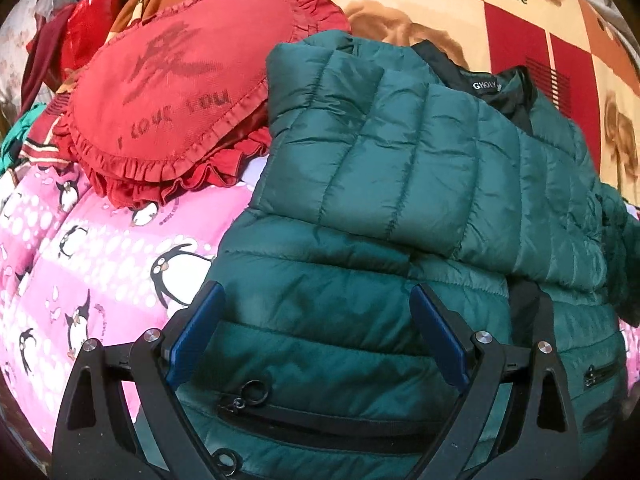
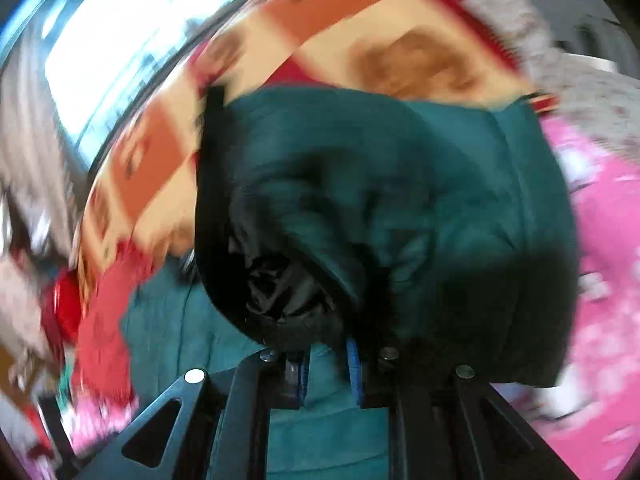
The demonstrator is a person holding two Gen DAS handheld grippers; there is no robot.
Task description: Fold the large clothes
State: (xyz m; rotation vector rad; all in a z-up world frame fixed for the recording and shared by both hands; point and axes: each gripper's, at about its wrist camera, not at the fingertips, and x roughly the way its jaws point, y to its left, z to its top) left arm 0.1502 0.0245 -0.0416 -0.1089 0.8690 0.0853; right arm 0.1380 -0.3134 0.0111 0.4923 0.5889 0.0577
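Right now the jacket lies on the bed, across a pink penguin quilt and a checked blanket, with a red cushion touching its far left edge. One sleeve is already folded across the chest; the collar points away from the left hand-held gripper, the hem toward it, so the long axis runs straight ahead of that hand.

The left hand-held gripper hangs over the hem with its jaws wide apart and nothing between them; a zip pocket sits just below it.

The right hand-held gripper is closed on the jacket: its blue pads are drawn close together, and a bunch of green shell and black lining rises from them and fills the middle of the blurred right wrist view. Which part of the jacket this is, the blur hides; it looks like the free sleeve or side panel.

By my reading, the fold in hand carries that right-side piece leftward across the body, at a right angle to the long axis. The right hand does this. The left, nearer the hem, is placed to pin or lift the bottom edge afterwards.
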